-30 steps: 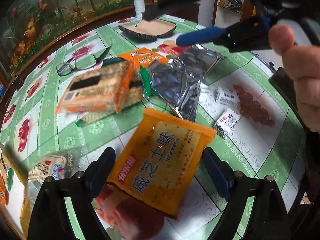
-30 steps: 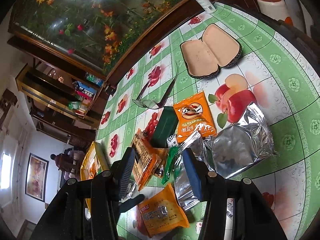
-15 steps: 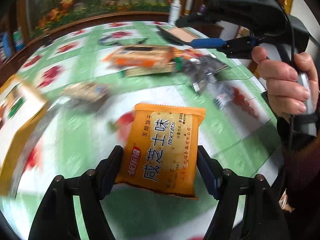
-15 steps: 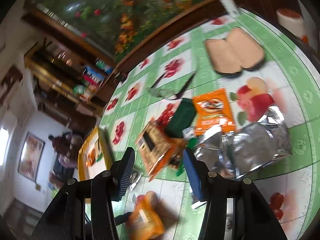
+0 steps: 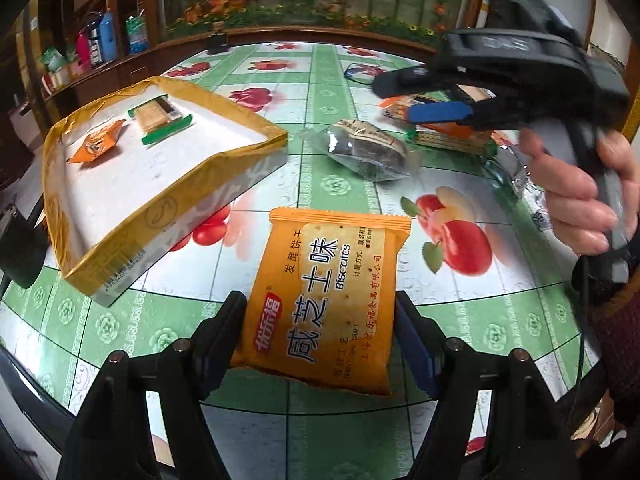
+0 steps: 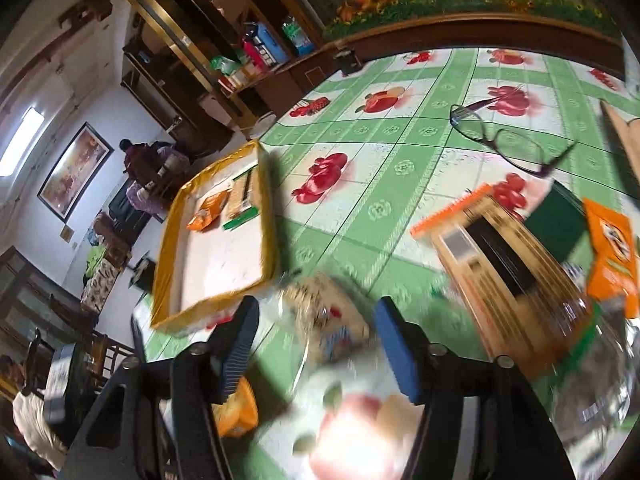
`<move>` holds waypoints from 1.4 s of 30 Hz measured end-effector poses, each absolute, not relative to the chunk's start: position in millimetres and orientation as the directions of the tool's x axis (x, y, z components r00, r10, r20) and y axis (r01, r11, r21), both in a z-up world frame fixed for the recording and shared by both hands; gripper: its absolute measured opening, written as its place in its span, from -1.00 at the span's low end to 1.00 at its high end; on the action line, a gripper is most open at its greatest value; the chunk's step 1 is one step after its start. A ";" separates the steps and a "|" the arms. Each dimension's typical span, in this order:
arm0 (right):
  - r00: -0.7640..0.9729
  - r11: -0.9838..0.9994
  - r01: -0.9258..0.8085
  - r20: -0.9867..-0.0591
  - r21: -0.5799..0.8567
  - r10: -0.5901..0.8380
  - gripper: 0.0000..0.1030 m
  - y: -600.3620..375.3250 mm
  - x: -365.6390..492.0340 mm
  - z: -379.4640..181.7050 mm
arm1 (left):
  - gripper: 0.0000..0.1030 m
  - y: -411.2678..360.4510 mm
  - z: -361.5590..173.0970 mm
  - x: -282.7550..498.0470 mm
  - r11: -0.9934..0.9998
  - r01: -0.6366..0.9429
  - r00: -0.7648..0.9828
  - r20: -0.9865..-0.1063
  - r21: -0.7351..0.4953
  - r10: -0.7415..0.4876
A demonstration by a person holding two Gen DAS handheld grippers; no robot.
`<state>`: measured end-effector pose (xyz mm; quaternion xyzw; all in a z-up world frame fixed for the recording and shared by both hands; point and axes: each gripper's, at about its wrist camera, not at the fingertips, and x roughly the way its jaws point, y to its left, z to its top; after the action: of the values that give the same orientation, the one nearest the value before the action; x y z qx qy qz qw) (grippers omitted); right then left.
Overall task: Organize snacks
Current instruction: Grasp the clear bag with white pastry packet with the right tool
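My left gripper (image 5: 320, 332) is shut on an orange biscuit packet (image 5: 328, 296) and holds it above the table, right of a yellow-rimmed box (image 5: 168, 196). The box holds a small orange packet (image 5: 96, 142) and a green-edged cracker pack (image 5: 162, 118). My right gripper (image 6: 316, 344) is open and empty above a clear-wrapped snack (image 6: 328, 320); it shows in the left wrist view (image 5: 432, 96) over the snack pile. The box also shows in the right wrist view (image 6: 268, 216).
On the fruit-print tablecloth lie a clear-wrapped snack (image 5: 368, 148), a large orange cracker pack (image 6: 504, 256), an orange packet (image 6: 612, 248), a dark green packet (image 6: 556, 220) and silver bags (image 6: 596, 380). Eyeglasses (image 6: 504, 136) lie further back.
My left gripper has lifted the orange biscuit packet off the table and swung left, bringing the yellow-rimmed box into view. My right gripper has swung left and lower over the clear-wrapped snack.
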<state>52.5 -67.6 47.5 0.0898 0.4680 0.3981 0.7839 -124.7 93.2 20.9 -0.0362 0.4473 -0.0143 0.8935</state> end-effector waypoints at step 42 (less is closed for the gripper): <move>0.355 0.761 -0.548 -0.727 0.348 0.588 0.14 -40.5 19.1 52.8 | 0.36 97.1 21.6 -121.5 0.994 -0.056 0.659 -0.751 -0.099 -0.037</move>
<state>19.1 -40.5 52.8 0.0220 0.4513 0.3450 0.8227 -121.5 97.1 21.6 -0.0566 0.4129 0.0051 0.9090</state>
